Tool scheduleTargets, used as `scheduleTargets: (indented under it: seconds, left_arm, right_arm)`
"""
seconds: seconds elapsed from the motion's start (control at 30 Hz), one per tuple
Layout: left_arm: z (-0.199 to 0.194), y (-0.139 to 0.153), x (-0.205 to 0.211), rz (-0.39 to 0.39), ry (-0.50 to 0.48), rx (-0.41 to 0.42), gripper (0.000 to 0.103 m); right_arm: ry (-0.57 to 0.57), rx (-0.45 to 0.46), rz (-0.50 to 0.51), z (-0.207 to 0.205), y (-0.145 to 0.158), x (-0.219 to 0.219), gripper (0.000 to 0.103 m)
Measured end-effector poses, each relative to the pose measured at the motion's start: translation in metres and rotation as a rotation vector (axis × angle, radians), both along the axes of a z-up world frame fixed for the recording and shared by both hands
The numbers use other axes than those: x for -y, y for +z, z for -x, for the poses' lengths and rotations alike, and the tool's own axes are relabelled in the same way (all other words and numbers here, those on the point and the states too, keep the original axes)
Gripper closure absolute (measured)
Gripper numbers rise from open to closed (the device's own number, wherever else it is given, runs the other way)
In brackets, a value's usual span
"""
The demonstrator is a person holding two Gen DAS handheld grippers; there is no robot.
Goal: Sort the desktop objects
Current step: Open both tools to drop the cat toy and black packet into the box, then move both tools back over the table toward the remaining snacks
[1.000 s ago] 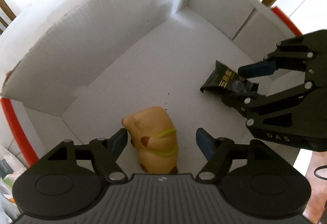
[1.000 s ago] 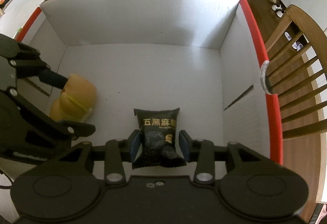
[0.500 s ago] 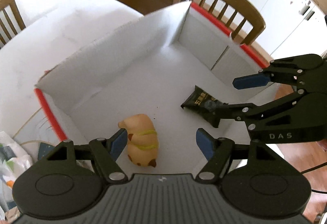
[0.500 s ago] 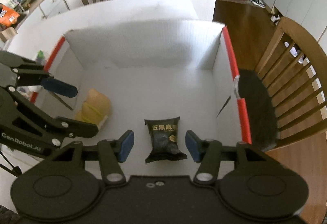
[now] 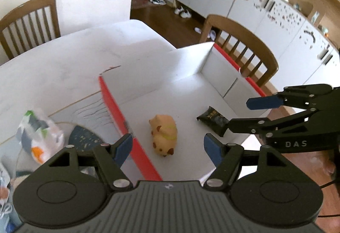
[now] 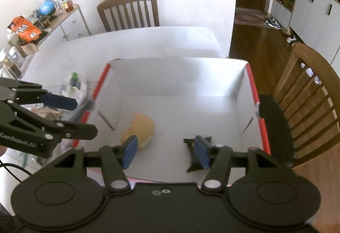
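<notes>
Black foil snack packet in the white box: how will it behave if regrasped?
The black foil snack packet looks small and puffy, so probably light and crushable. Glossy film may slip between pads. Lying flat in the white cardboard box, it shouldn't roll.

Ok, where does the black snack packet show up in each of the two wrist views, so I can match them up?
Left wrist view: the black snack packet lies right of centre on the box floor, right of the yellow toy.
Right wrist view: the packet is low and right of centre, partly hidden behind the near tool's right finger.
Shared landmark: the white box's red-edged rim.
</notes>
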State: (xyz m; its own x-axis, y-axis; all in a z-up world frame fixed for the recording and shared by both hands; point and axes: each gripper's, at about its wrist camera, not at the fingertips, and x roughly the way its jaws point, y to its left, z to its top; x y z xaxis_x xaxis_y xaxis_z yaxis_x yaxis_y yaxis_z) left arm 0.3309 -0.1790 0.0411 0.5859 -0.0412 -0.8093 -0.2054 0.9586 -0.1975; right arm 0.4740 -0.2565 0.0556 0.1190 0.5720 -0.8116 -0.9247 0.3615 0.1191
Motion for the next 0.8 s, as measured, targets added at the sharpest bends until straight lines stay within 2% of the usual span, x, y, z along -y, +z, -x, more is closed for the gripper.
scheduleTargets:
  seconds: [0.07, 0.13, 0.23, 0.37, 0.47, 0.8]
  left_arm:
    - [0.016, 0.005, -0.004, 0.003, 0.011, 0.021, 0.030]
    - [0.031, 0.008, -0.008, -0.020, 0.018, 0.038, 0.030]
    - [0.054, 0.011, -0.015, -0.055, 0.029, 0.052, 0.030]
    - [0.082, 0.012, -0.031, -0.049, 0.043, 0.060, 0.029]
    - [0.102, 0.012, -0.043, -0.051, 0.043, 0.074, 0.024]
    - [0.163, 0.003, -0.085, -0.029, 0.056, 0.084, 0.020]
  right_arm:
    - [0.008, 0.010, -0.010, 0.011, 0.005, -0.002, 0.044]
    - [0.011, 0.015, -0.022, 0.022, 0.010, -0.004, 0.039]
    - [0.011, 0.022, -0.034, 0.039, 0.016, -0.010, 0.039]
    - [0.014, 0.025, -0.039, 0.066, 0.018, -0.018, 0.038]
    - [0.015, 0.015, -0.042, 0.086, 0.017, -0.025, 0.036]
    - [0.002, -0.004, -0.037, 0.150, 0.003, -0.049, 0.034]
